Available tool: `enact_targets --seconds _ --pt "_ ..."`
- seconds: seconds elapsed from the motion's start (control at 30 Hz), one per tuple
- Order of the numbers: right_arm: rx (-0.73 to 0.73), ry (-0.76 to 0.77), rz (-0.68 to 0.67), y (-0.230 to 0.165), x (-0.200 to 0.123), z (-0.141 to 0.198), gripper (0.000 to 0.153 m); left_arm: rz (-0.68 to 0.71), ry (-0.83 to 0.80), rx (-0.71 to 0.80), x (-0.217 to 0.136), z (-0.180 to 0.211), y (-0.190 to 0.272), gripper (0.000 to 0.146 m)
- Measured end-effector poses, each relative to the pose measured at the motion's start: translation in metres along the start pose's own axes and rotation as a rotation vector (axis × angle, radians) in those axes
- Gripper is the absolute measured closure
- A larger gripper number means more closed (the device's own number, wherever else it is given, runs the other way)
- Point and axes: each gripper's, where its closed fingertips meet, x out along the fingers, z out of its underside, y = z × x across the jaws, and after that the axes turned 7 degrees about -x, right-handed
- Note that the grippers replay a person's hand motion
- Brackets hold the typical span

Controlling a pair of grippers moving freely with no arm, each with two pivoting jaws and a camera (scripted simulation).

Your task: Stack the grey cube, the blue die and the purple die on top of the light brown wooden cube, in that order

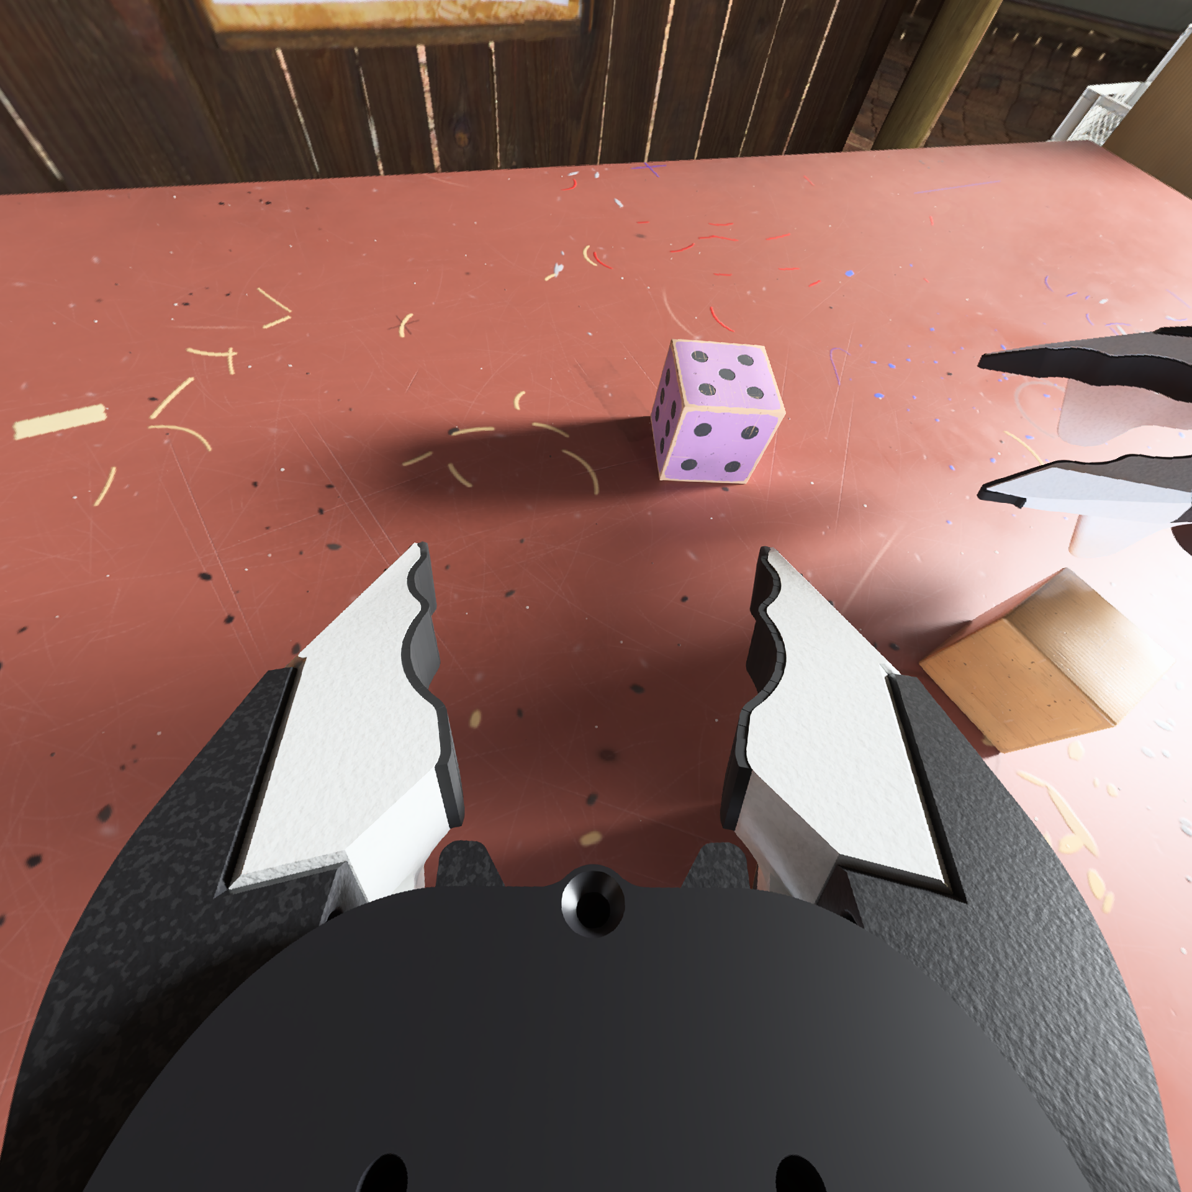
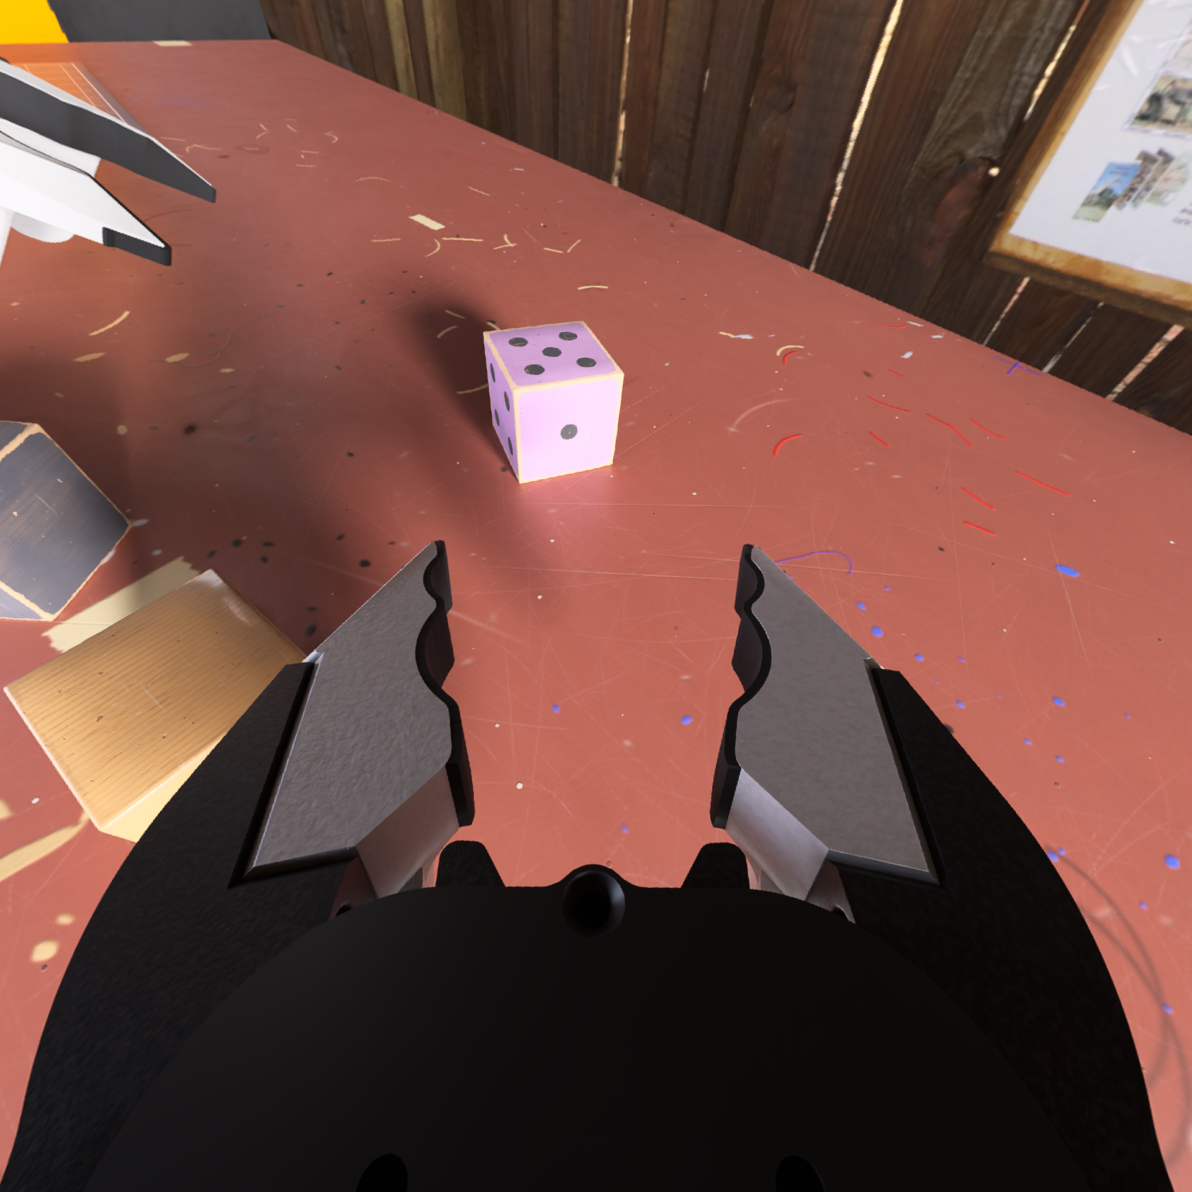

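Left hand-held gripper (image 1: 592, 548): jaws spread wide, empty.
Right hand-held gripper (image 2: 592, 547): jaws spread wide, empty.
Purple die (image 2: 553, 400): alone on the desk (image 2: 709, 645), ahead of both.
Light brown wooden cube (image 2: 135, 703): on the desk, unstacked, beside the grey cube (image 2: 45, 522).

In the left wrist view the light brown wooden cube (image 1: 1032, 664), right of the purple die (image 1: 716, 413), has its far side washed out by glare. The right tool (image 1: 980, 429) is cut by the right edge there. In the right wrist view a dark cube (image 2: 45, 522), left of the die, is cut by the left edge, as is the left tool (image 2: 190, 222). The wooden cube's near corner hides behind the right tool's finger (image 2: 361, 696).
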Motion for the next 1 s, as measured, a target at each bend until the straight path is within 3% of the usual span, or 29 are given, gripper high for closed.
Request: enact_targets --seconds 0.23,0.43,0.57,0.77,1.0 --pt "-0.055 -0.024 0.017 -0.007 0.002 0.0 0.063 -0.022 0.075 0.076 -0.006 -0.012 0.009 0.047" --pt "-0.02 -0.007 -0.037 -0.018 0.0 -0.002 0.072 0.007 0.071 0.121 -0.006 -0.012 0.026 0.049" --pt "-0.022 -0.001 -0.042 -0.021 -0.005 -0.001 0.073 -0.046 0.055 0.188 -0.005 -0.009 0.025 0.049" --pt "-0.003 0.093 -0.071 -0.022 -0.022 -0.008 0.073 -0.023 0.04 0.223 -0.008 -0.006 0.035 0.049" --pt "-0.005 0.093 -0.1 -0.03 -0.02 -0.009 0.074 -0.09 0.06 0.379 -0.012 -0.009 0.045 0.05"
